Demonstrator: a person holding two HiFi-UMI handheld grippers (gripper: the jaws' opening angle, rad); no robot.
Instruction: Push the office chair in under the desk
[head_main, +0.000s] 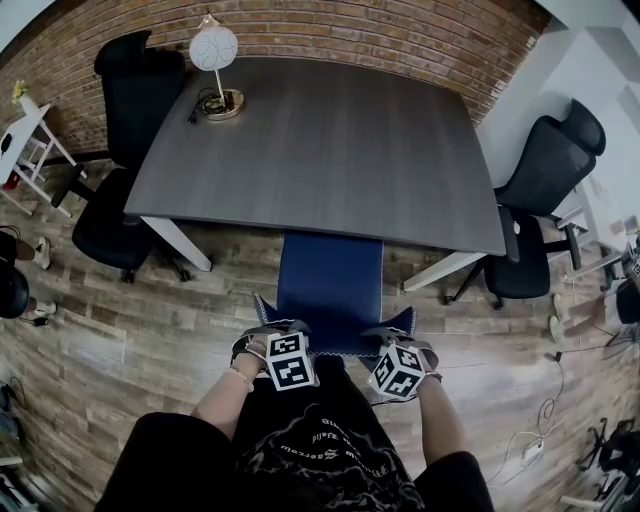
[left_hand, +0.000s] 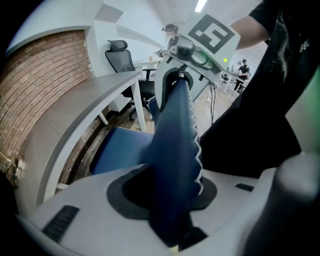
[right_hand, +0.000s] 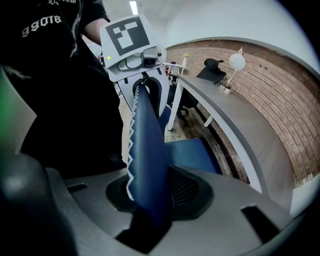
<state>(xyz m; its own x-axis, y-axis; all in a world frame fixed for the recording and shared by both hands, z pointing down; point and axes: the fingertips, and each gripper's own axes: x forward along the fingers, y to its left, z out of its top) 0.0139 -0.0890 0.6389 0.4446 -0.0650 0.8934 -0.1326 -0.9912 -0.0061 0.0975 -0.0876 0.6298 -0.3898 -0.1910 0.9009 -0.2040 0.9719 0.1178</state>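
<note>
Office chair, blue, seat partly under desk; my left gripper and right gripper both clamp its backrest; risk: uneven shove swivels it into desk leg.

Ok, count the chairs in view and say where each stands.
3. The blue chair sits at the near edge of the desk, seat partly under it; the left black chair stands at its left side, the right black chair by its right corner. Others may be hidden off-frame.
</note>
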